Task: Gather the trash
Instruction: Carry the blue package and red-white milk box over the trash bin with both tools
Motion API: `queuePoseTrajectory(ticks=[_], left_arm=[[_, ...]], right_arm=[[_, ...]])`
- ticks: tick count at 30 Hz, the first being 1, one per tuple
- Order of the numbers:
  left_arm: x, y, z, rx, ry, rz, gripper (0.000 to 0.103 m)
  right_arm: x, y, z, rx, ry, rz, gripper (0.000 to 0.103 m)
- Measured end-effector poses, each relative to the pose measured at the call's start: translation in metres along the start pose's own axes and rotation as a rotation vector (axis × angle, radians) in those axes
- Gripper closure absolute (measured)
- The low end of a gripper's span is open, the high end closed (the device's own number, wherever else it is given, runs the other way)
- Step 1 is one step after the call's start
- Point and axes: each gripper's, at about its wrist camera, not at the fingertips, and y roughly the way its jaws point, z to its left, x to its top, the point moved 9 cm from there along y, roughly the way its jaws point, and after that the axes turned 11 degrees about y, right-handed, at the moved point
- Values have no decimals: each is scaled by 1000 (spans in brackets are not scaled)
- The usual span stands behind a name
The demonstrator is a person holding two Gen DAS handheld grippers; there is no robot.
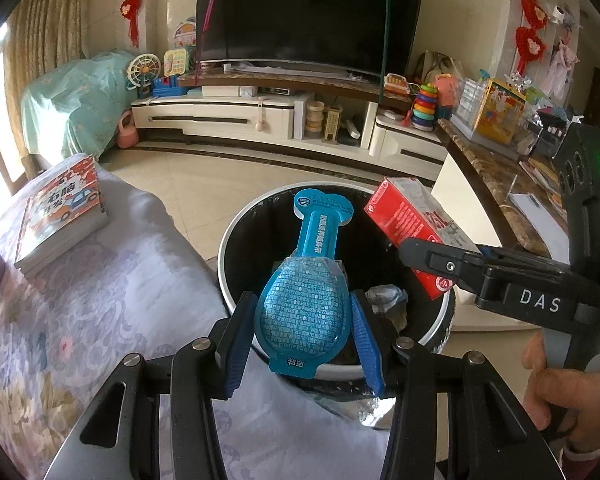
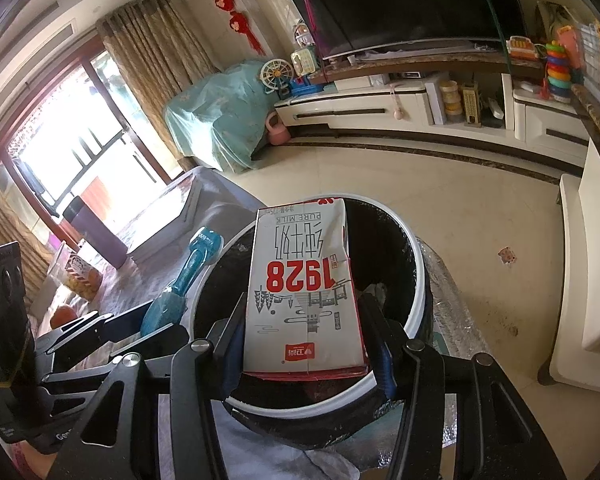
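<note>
My left gripper (image 1: 302,344) is shut on a blue spoon-shaped plastic packet (image 1: 304,304) and holds it over the near rim of a round black trash bin with a white rim (image 1: 226,240). My right gripper (image 2: 304,340) is shut on a red and white milk carton (image 2: 304,280) marked 1928, held over the same bin (image 2: 418,276). The carton (image 1: 412,224) and right gripper show at the right in the left wrist view. The blue packet (image 2: 180,288) shows at the left in the right wrist view. Crumpled trash (image 1: 386,300) lies inside the bin.
A table with a floral cloth (image 1: 100,300) lies left of the bin, with a stack of books (image 1: 60,216) on it. A marble-topped counter (image 1: 488,176) stands to the right. A TV cabinet (image 1: 260,116) with toys stands across the tiled floor.
</note>
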Motion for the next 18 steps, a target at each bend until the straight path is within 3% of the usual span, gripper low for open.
queuePoseTrajectory(ticks=[18], left_arm=[[7,15,-3,2,1,23,58]], right_arm=[[4,13,-4,-17,-1,24,50]])
